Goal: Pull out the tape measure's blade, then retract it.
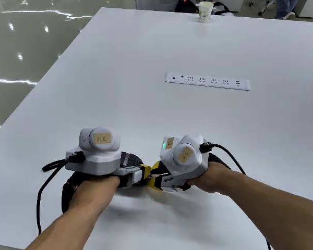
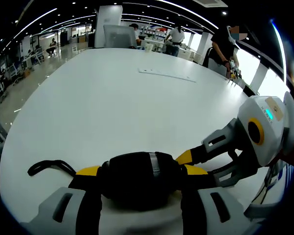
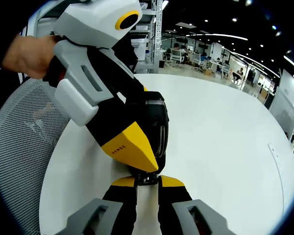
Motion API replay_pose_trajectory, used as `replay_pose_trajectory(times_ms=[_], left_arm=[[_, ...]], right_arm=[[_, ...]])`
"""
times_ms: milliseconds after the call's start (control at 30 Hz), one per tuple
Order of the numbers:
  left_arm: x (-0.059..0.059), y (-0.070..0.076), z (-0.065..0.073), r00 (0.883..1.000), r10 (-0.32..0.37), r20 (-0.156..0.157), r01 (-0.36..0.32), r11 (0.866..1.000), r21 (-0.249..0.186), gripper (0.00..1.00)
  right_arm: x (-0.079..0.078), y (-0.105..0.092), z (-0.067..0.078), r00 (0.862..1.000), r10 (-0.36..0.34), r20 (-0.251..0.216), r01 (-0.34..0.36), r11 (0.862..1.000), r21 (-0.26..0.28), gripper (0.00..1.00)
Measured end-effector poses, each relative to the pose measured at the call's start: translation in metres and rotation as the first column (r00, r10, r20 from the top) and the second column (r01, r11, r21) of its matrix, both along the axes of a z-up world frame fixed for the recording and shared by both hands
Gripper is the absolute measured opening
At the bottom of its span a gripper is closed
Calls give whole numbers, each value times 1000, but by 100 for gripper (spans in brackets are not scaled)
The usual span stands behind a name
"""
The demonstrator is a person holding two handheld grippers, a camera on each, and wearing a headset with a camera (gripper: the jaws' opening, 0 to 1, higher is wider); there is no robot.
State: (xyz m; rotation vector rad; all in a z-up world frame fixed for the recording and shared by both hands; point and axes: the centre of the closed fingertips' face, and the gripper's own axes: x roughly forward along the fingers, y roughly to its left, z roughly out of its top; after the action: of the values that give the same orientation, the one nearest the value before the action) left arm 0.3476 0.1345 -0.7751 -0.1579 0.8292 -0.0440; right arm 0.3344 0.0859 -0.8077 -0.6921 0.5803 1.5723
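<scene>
A black tape measure (image 2: 139,181) sits low over the white table (image 1: 146,62), and my left gripper (image 2: 139,172) is shut on its body, one yellow-tipped jaw on each side. In the right gripper view the case (image 3: 152,122) stands on edge, and my right gripper (image 3: 147,183) is shut on the small black blade hook (image 3: 147,178) at its lower end. In the head view both grippers meet tip to tip near the front edge, left gripper (image 1: 140,174) and right gripper (image 1: 155,178), with the tape measure (image 1: 131,162) between them. Almost no blade shows.
A white power strip (image 1: 207,81) lies across the middle of the table. A paper cup (image 1: 205,11) stands at the far edge. A grey mesh chair (image 3: 19,147) is beside the table's near side. The tape's black strap loop (image 2: 49,165) trails left. People stand in the background.
</scene>
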Motion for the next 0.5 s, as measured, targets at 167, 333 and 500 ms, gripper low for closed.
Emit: replay_pose_trajectory(times_ms=[167, 333, 500], left_arm=[[-1, 0, 0, 1000, 0, -3, 0, 1000, -3, 62], [-3, 1, 2, 1000, -8, 1, 8, 1000, 3, 63], [-5, 2, 3, 1000, -19, 4, 18, 1000, 9, 63]], right_arm=[[0, -2, 2, 1000, -10, -1, 10, 1000, 4, 14], [1, -8, 3, 1000, -19, 7, 19, 1000, 3, 15], [1, -15, 4, 999, -30, 11, 30, 1000, -1, 17]])
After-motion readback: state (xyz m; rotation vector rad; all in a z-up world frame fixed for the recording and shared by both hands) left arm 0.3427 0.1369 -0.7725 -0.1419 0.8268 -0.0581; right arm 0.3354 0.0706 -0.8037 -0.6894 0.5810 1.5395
